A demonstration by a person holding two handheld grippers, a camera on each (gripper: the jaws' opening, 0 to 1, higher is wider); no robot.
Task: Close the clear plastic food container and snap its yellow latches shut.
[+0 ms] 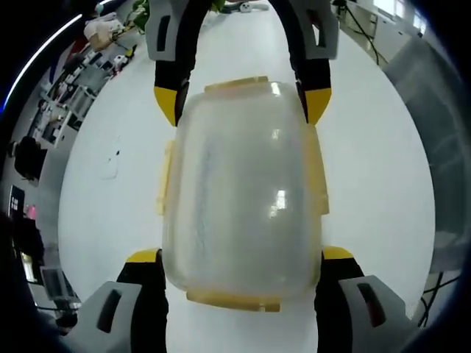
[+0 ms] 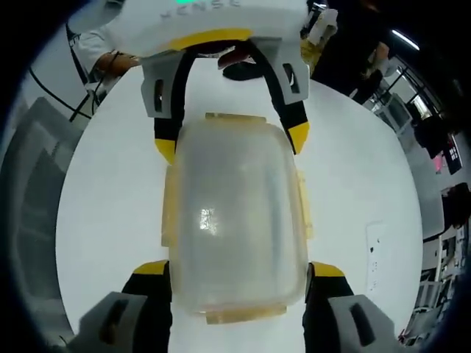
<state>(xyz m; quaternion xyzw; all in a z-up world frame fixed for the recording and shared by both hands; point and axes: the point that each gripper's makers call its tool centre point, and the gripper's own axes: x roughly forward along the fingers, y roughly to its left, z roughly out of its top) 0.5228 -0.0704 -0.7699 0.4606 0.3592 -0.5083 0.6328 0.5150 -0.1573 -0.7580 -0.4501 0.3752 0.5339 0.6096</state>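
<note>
Left hand-held gripper [image 1: 241, 268]: jaws apart, yellow tips flanking the near end of the food container [image 1: 243, 195], one on each side, close against its walls; whether they press it cannot be told. Right hand-held gripper [image 2: 238, 276]: likewise apart, tips straddling the opposite end of the same container, and it comes into the left gripper view from the far side. Food container: clear, cloudy plastic, rounded rectangle, lying flat on the counter [image 1: 375, 169] between the two grippers, lid down on the base. Latches: yellow, one per side; the long-side latch [image 1: 163, 180] appears to stand out from the wall, so probably not yet snapped, though this is hard to read. Step in hand, by judgement: lid seated, latching to follow. Next move calls for steadying the box with one gripper while the other presses each latch down against the wall until it catches. Counter: plain white, smooth, bare around the box. Room: workshop or lab, cluttered shelves and equipment [image 1: 96, 59] at the edges, dark cables, a person's hand [image 2: 110, 62] beyond the counter.
</note>
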